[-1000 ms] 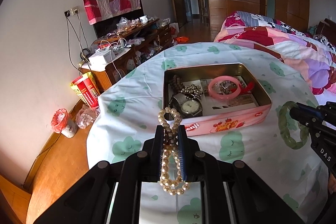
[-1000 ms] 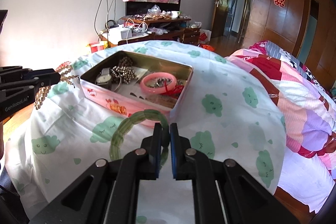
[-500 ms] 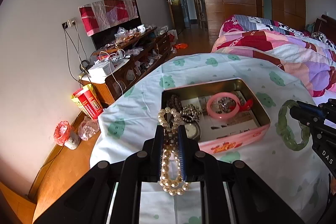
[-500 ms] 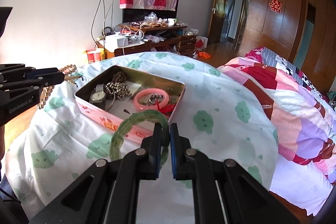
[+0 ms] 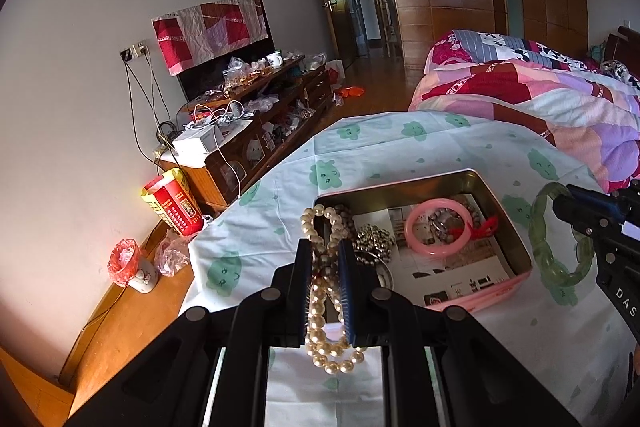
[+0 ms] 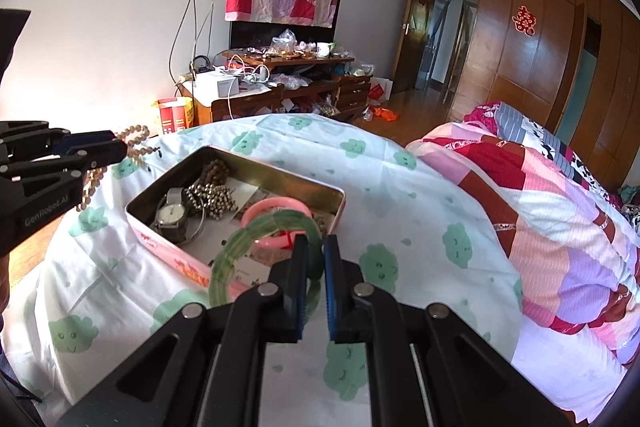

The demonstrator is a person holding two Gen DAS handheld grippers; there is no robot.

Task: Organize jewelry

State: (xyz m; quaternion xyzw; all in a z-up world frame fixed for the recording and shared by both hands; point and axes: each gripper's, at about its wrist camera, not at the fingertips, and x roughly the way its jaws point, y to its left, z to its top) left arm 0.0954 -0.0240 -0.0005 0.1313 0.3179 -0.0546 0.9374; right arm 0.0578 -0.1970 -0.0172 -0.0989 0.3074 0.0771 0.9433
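I see a white cloth (image 5: 420, 155) printed with green clouds spread over the bench. To its right lies a bed with a patchwork quilt (image 6: 560, 211) in pink, red and purple. Against the far wall stands a low wooden cabinet (image 5: 256, 131), its top cluttered with cables, bags and a white box (image 6: 218, 85). A red and pink cloth (image 5: 208, 29) hangs over the dark screen above it. A red and yellow carton (image 5: 172, 207) stands on the wooden floor beside the cabinet. Brown wardrobe doors (image 6: 532, 67) carry a red paper ornament (image 6: 524, 20).
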